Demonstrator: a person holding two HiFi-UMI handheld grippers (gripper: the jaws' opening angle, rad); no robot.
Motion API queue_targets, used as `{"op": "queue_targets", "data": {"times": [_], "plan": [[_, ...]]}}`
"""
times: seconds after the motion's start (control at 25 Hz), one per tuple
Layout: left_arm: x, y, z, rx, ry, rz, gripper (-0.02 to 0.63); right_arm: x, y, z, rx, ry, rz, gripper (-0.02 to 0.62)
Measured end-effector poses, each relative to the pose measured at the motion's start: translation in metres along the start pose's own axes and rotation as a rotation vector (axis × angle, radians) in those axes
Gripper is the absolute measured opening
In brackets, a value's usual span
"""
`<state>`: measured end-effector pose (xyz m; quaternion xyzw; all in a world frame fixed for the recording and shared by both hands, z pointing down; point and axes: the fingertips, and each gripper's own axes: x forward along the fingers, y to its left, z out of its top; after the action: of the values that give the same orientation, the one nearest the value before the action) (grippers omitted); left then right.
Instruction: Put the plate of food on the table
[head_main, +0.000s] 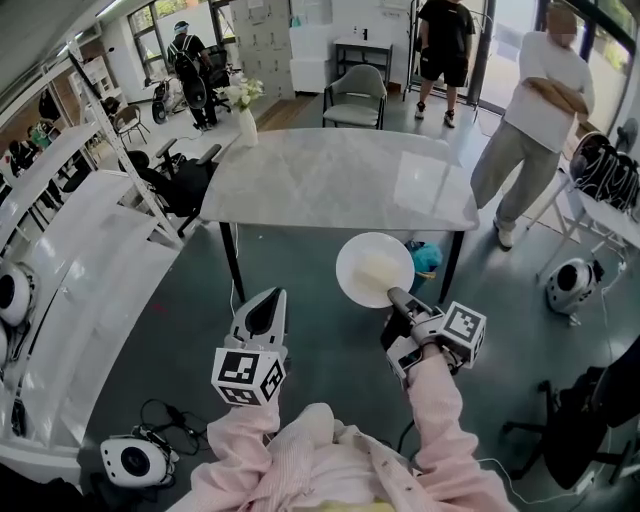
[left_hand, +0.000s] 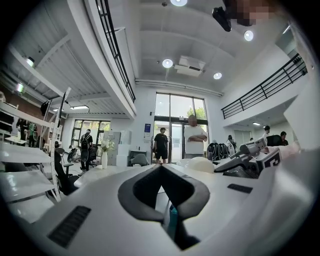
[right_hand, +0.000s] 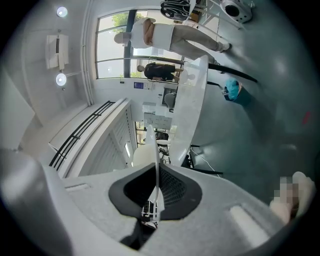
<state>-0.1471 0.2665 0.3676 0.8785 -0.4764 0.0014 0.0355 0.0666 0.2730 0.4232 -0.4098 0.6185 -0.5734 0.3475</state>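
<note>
A round white plate (head_main: 373, 268) with a pale patch of food on it hangs in the air in front of the near edge of the marble table (head_main: 340, 180). My right gripper (head_main: 395, 298) is shut on the plate's near rim. In the right gripper view the plate (right_hand: 151, 150) shows edge-on, rising from between the jaws of that gripper (right_hand: 156, 192). My left gripper (head_main: 264, 312) hovers lower left of the plate, shut and holding nothing. In the left gripper view its jaws (left_hand: 162, 200) meet, and the plate (left_hand: 201, 164) shows to the right.
A white vase with flowers (head_main: 246, 112) stands on the table's far left corner. A teal object (head_main: 427, 258) lies on the floor by the right table leg. A chair (head_main: 357, 95) and standing people are beyond. White shelves (head_main: 70, 250) run along the left.
</note>
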Motion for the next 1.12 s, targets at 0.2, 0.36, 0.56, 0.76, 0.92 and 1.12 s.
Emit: {"op": "queue_targets", "data": {"times": [0.2,0.36,0.56,0.76,0.92,1.12], "plan": [[0.023,0.0,-0.004,-0.021,0.028,0.023,0.0,0.018,-0.004,0.021,0.012,0.029,-0.017,0.015],[0.047,0.012,-0.009,-0.024,0.036,0.031,0.0,0.041,-0.011,0.036,0.017,0.038,-0.025,0.015],[0.09,0.038,-0.011,-0.033,0.037,0.036,0.0,0.086,-0.018,0.058,0.011,0.048,-0.032,0.015],[0.144,0.073,-0.008,-0.046,0.045,0.033,0.0,0.144,-0.019,0.082,0.007,0.064,-0.042,0.015],[0.189,0.1,-0.006,-0.054,0.055,0.025,0.0,0.19,-0.024,0.102,0.009,0.072,-0.06,0.015],[0.241,0.131,-0.007,-0.061,0.064,0.009,0.0,0.243,-0.029,0.125,0.001,0.078,-0.064,0.015]]}}
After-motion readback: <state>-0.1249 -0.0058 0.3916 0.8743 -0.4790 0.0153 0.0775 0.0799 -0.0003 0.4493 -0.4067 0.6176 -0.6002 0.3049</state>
